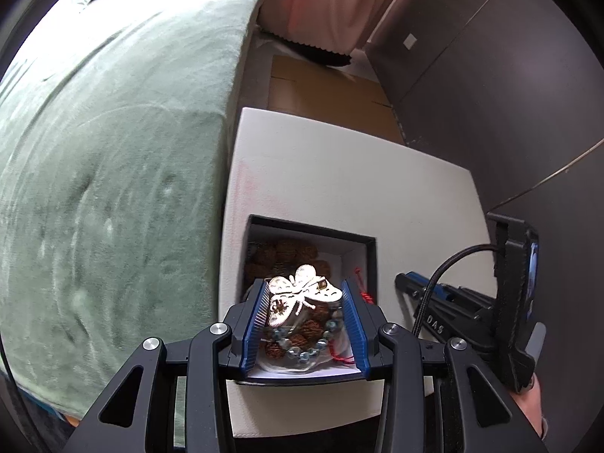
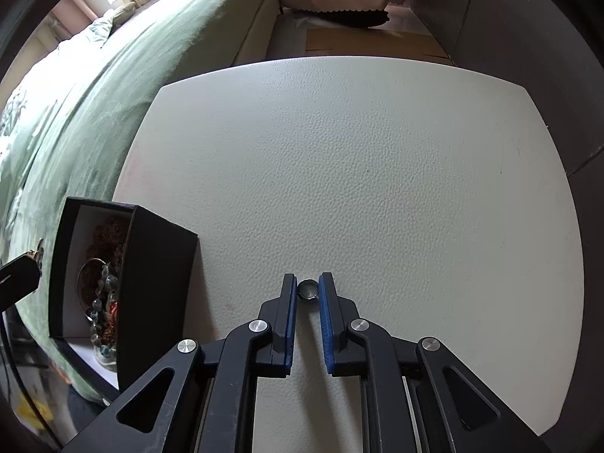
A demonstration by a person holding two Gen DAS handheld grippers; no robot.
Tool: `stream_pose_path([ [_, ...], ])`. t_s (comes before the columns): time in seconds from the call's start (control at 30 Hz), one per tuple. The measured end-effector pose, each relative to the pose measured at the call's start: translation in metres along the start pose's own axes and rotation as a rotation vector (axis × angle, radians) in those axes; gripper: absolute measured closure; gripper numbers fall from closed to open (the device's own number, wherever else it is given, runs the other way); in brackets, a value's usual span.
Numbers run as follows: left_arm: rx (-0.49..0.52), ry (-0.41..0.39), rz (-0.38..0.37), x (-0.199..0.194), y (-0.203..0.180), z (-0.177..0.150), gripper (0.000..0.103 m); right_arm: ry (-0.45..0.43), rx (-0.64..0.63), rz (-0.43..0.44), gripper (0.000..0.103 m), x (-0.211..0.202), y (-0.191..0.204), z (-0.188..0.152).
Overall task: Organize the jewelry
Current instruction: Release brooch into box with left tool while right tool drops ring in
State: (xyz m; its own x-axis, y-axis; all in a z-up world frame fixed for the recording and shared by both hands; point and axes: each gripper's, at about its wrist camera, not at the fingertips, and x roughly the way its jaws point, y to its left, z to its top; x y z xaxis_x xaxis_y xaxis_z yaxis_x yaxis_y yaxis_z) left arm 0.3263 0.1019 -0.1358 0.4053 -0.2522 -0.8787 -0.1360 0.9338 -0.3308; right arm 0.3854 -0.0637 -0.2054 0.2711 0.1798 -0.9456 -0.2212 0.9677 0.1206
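Beside a green-covered bed (image 2: 124,75), the white worktop (image 2: 377,173) carried a black box (image 2: 158,271) already holding brown bead strings and a glass-bead bracelet (image 1: 302,351). The left tool (image 1: 305,324), about a third open, held a pale butterfly ornament (image 1: 302,294) between its pads just over the box, apparently to lower it in with the rest. The right tool (image 2: 307,292) stood nearly closed with its pads against a small round bead (image 2: 307,290) lying alone on the worktop, well clear of the box, likely pinching it so that it could join the others.
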Motion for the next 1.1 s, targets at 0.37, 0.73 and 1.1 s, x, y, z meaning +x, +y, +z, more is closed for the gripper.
stream_pose_path([
  [0.37,-0.012,-0.011,-0.014,-0.003,-0.004,-0.001,0.044,-0.087,0.049,0.088,0.091,-0.052,-0.013,-0.018],
  [0.73,-0.055,-0.039,0.009,-0.027,0.024,-0.009,0.044,-0.175,-0.025,0.196,0.091,-0.101,0.037,-0.002],
  [1.1,-0.100,-0.085,0.034,-0.053,0.056,-0.011,0.044,-0.206,-0.136,0.175,0.063,-0.104,0.089,0.010],
])
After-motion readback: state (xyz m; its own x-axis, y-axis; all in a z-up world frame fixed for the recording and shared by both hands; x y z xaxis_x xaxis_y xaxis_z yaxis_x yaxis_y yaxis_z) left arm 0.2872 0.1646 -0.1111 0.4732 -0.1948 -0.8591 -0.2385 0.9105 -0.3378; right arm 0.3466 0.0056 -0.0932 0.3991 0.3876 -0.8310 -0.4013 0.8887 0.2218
